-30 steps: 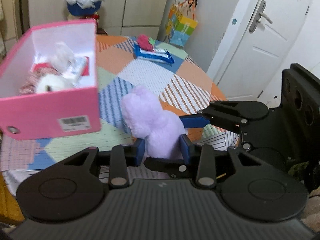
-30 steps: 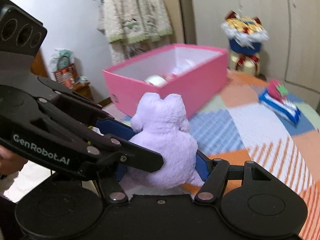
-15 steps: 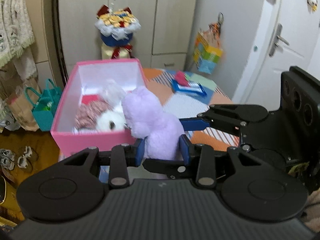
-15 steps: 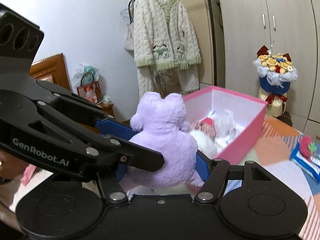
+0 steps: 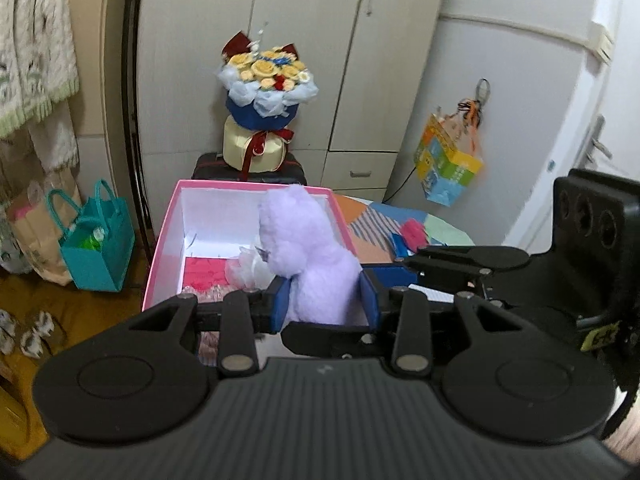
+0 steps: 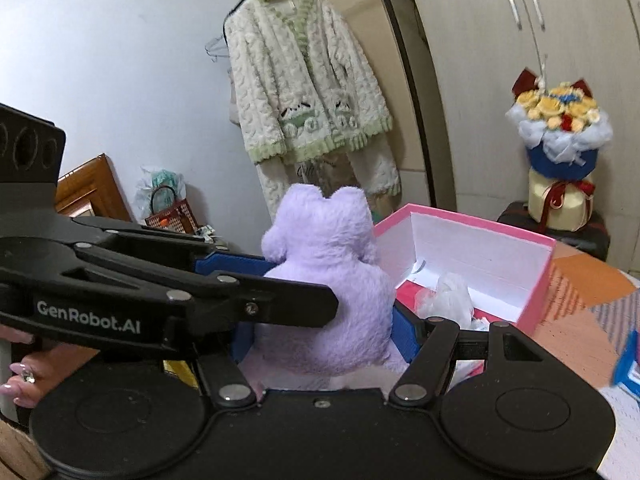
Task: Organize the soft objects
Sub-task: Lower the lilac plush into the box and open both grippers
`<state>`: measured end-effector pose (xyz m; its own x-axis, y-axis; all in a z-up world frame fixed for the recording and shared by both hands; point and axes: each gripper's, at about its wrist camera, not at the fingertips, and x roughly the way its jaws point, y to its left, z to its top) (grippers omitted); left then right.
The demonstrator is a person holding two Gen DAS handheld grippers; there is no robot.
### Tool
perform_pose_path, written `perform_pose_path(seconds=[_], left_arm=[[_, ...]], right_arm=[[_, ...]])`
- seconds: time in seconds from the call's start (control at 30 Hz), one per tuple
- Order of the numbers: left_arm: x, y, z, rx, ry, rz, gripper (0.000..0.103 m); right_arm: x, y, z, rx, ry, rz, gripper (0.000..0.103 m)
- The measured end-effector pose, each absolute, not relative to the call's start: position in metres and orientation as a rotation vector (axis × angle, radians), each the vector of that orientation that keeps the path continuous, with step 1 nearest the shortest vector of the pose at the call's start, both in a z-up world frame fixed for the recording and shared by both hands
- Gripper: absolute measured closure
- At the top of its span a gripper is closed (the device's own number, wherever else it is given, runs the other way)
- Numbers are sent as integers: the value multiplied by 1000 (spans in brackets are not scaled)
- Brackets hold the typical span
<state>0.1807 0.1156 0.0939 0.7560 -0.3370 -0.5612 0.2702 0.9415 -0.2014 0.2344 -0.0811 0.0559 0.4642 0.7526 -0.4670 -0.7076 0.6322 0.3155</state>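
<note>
On the far left of the left wrist view, a teal bag stands on the floor, well clear of the work. Next comes the pink box, open-topped, already holding a pink cloth and a white crinkly bundle. The purple plush toy hangs over the box's near right part, pinched from both sides at once: the left tool presses its blue pads into the lower body, and the right tool clamps the same body from the other angle, its fingers crossing the left one's.

The step in hand looks like carrying the plush to the box, and it seems nearly over the opening. The next move probably calls for lowering it past the rim, then spreading both tools together so neither drags it sideways.

The right wrist view shows free floor in the box's far half, beyond the white bundle; the near half is crowded. The box's right wall sits close to the tool linkages, so a straight descent is safer than a swing. To the right, the patchwork desk offers open room for backing away.
</note>
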Motion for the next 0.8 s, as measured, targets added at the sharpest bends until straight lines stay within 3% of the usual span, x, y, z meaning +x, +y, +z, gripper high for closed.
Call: perform_pose_path(seconds=[0.53,0.8], left_arm=[[263,149,34,-297,762,-288,67],[269,153,17,-345,816,-269,65]], right_arm=[[315,-47,19,-30,820,883,30],[309,-33,11,-146,813,821,27]])
